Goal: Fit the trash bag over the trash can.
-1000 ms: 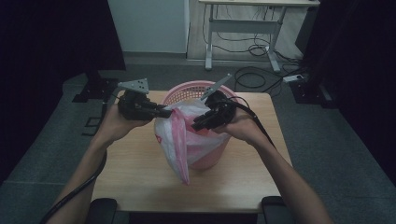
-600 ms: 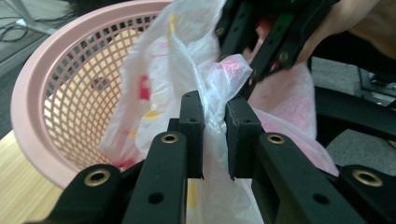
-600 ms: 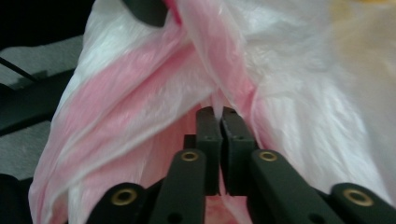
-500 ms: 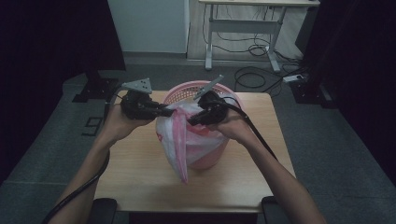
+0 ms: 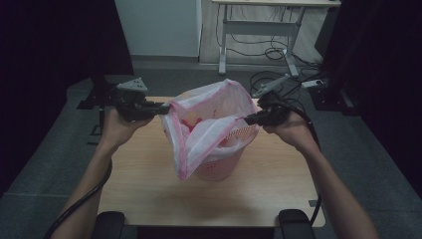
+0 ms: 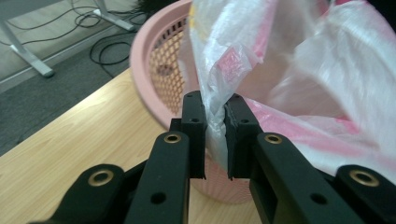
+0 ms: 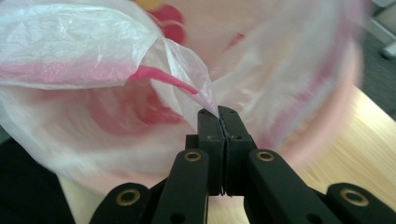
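Left gripper (image 5: 161, 107) and right gripper (image 5: 247, 119) both clamped on bag (image 5: 209, 132) rim, mouth stretched over basket (image 5: 224, 162). Risk: thin film tears or slips if pulled wider.

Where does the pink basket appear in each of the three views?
High view: pink basket at table centre, under the plastic bag.
Left gripper view: upper centre-left, mesh wall behind the jaws.
Right gripper view: blurred pink rim at right, behind the bag.
Shared landmark: the wooden table.
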`<action>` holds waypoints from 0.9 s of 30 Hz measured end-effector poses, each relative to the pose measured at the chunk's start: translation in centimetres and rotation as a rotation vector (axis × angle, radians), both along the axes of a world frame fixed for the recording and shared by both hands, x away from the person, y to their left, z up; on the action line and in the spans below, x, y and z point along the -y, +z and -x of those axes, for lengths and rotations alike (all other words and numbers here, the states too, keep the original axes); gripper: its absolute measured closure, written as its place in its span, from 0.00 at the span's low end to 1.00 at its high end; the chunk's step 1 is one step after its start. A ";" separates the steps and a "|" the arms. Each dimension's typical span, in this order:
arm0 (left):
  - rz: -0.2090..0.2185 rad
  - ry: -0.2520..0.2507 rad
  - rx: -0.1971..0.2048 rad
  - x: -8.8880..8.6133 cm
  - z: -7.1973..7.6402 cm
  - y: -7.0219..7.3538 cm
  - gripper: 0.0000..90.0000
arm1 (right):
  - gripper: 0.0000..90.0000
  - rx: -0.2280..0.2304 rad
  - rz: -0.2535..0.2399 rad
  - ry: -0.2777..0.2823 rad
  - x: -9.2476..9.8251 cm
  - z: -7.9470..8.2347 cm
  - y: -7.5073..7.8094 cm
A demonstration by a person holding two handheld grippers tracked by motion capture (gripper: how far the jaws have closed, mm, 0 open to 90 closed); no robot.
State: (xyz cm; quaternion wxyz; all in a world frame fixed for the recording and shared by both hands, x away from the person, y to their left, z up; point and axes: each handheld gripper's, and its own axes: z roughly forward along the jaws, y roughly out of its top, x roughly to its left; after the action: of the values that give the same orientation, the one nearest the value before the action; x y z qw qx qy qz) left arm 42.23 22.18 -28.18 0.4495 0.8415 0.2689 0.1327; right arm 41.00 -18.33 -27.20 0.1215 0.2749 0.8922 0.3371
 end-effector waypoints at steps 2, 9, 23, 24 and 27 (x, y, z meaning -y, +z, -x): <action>-0.013 0.016 0.007 -0.3 -0.1 0.0 0.89 | 0.98 0.011 0.007 -0.024 1.2 0.1 0.3; -0.076 0.087 -0.003 -1.5 -0.7 -1.3 0.89 | 0.98 0.018 0.052 -0.112 4.4 0.0 -0.2; -0.014 0.019 -0.025 -1.3 -0.6 0.7 0.34 | 0.61 -0.007 -0.033 -0.091 4.3 -0.2 1.0; -0.015 0.016 -0.023 -1.4 -0.5 1.0 0.34 | 0.59 -0.009 -0.037 -0.085 4.3 -0.2 1.3; -0.014 0.008 -0.020 -1.5 -0.3 1.9 0.32 | 0.55 -0.013 -0.042 -0.072 4.3 -0.2 2.1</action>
State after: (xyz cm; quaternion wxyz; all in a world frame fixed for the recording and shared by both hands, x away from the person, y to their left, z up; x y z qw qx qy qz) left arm 42.52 23.71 -26.26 0.4404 0.8448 0.2758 0.1278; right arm 41.16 -22.65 -25.10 0.1217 0.3115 0.8752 0.3495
